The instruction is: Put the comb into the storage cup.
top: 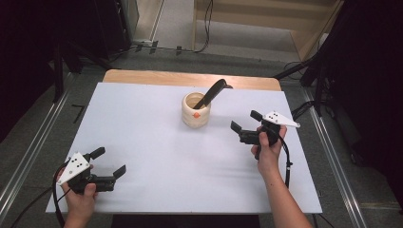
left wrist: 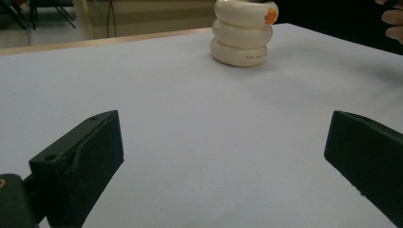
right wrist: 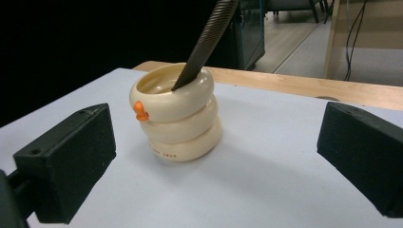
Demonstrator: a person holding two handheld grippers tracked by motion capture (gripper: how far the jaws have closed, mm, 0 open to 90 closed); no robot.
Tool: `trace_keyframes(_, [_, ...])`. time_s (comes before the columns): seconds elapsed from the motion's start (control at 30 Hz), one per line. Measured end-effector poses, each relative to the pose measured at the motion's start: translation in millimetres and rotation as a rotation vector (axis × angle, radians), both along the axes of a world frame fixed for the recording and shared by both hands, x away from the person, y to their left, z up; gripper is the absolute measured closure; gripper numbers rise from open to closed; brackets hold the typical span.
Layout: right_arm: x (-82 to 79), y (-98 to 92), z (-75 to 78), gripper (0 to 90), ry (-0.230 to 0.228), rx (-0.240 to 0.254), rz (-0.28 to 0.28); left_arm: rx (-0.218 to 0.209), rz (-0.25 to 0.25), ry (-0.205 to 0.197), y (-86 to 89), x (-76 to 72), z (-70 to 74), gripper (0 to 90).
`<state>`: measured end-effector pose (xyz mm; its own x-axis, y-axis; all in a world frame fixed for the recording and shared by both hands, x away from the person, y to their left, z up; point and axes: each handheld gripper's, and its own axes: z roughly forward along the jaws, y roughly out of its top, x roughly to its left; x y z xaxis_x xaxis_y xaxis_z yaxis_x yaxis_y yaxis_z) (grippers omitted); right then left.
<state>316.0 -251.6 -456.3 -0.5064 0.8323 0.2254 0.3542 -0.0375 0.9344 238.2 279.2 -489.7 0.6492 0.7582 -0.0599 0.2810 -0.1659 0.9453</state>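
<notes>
Near the top centre of the high view, a glossy cream holder (top: 196, 110) of three stacked rings with a small orange knob stands on the matte white table (top: 157, 142). A dark, ridged file (top: 212, 93) leans out of it. My left gripper (top: 108, 162), lower left, has its blocky black jaws spread wide, empty. My right gripper (top: 245, 121), right of centre, gapes too, grasping nothing.

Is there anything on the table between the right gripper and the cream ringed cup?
Nothing. In the right gripper view, bare white table lies between the open right gripper and the cream ringed cup; the high view agrees.
</notes>
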Motion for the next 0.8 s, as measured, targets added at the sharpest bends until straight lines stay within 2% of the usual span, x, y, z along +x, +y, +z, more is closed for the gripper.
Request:
trace_keyframes(0.43, [-17.3,-16.4,-8.1,0.0,-0.011,-0.007,-0.018,0.003,-0.003,0.001,-0.7,-0.1,-0.2,0.0])
trace_keyframes(0.8, [-29.4,-23.5,-14.7,0.0,-0.007,-0.042,-0.021,0.005,-0.002,0.001,-0.8,-0.4,-0.1,0.0])
